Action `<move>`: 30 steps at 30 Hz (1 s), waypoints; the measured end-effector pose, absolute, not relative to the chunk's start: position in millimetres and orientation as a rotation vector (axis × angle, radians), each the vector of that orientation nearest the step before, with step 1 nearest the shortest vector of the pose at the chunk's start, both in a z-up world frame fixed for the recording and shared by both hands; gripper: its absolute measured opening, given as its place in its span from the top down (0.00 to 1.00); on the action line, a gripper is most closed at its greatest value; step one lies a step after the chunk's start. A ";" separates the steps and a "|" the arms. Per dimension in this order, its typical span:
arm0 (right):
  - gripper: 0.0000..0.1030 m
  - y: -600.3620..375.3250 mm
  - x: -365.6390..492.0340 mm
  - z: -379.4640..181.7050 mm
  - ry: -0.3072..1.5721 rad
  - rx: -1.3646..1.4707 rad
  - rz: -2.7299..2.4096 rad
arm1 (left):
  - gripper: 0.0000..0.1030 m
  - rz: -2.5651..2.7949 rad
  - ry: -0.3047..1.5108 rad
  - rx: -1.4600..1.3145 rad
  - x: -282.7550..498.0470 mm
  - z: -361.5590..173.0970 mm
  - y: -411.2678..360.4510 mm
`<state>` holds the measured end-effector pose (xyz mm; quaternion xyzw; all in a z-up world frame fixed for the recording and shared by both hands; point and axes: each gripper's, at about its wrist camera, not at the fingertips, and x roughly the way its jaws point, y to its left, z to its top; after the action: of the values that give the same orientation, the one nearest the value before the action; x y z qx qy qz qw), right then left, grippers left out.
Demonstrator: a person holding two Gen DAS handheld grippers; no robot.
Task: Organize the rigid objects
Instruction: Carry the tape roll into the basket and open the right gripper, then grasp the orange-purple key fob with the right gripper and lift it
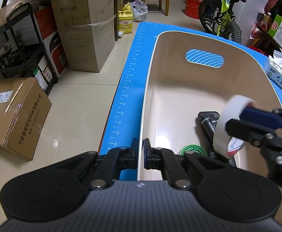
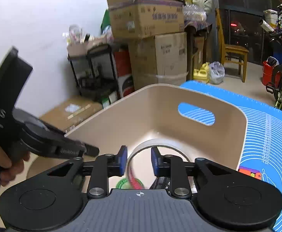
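The beige bin (image 1: pixel 179 89) contains a green tin (image 1: pixel 192 150) and a black remote (image 1: pixel 208 127). Left gripper (image 1: pixel 141 150) jaws clamp the bin's wall. Right gripper (image 2: pixel 139 161) jaws stand parted around a white tape roll (image 2: pixel 156 145).

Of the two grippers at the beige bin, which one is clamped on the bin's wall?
The left gripper: it pinches the bin's rim, while the right gripper straddles the white tape roll inside.

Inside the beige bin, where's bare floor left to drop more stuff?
The far half of the beige bin, below the handle cutout, is bare. The near corner is crowded: black remote, green tin, and tape roll at the right tongs.
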<state>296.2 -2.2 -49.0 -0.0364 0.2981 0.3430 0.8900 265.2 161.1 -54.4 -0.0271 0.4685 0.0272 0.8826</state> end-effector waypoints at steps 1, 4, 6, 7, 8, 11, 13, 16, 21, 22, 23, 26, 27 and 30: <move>0.55 -5.0 295.1 -46.9 0.604 -0.070 0.715 | 0.93 0.058 0.976 -0.055 265.0 -54.6 161.0; 0.50 -14.9 291.6 -39.3 0.567 -0.052 0.728 | 0.92 0.064 0.976 -0.047 265.3 -54.3 159.9; 0.49 -26.3 288.1 -32.2 0.536 -0.044 0.730 | 0.91 0.066 0.976 -0.046 265.1 -54.6 159.7; 0.49 -30.6 287.4 -29.3 0.523 -0.043 0.725 | 0.91 0.065 0.976 -0.047 265.0 -54.5 160.3; 0.49 -37.8 286.1 -25.8 0.506 -0.041 0.711 | 0.90 0.065 0.976 -0.049 264.8 -54.6 160.7; 0.49 -58.9 288.9 -17.1 0.466 -0.033 0.642 | 0.90 0.063 0.976 -0.056 264.5 -54.7 162.6; 0.49 -72.6 295.5 -14.7 0.454 -0.029 0.578 | 0.89 0.063 0.976 -0.055 264.4 -54.6 162.9; 0.49 -101.4 309.1 -19.3 0.449 0.007 0.453 | 0.89 0.063 0.976 -0.058 264.3 -54.7 163.0; 0.49 -141.3 339.2 -49.0 0.519 0.075 0.311 | 0.85 0.069 0.977 -0.055 264.7 -54.5 163.2; 0.49 -143.8 344.0 -55.7 0.539 0.073 0.299 | 0.85 0.070 0.978 -0.055 264.9 -54.5 163.3; 0.49 -145.8 348.8 -63.8 0.561 0.065 0.289 | 0.85 0.069 0.977 -0.055 265.2 -54.8 164.6; 0.49 -143.2 359.4 -83.9 0.618 0.040 0.292 | 0.85 0.068 0.977 -0.057 265.1 -54.8 164.7; 0.49 -140.6 363.2 -89.4 0.633 0.035 0.299 | 0.85 0.067 0.978 -0.059 265.2 -54.8 164.9; 0.43 -130.2 373.9 -105.3 0.683 0.008 0.336 | 0.85 0.063 0.978 -0.065 264.6 -54.8 166.9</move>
<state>373.9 -130.2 -105.3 0.0041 0.3335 0.1640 0.9284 264.6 166.9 -54.8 -0.0313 0.4695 0.0302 0.8819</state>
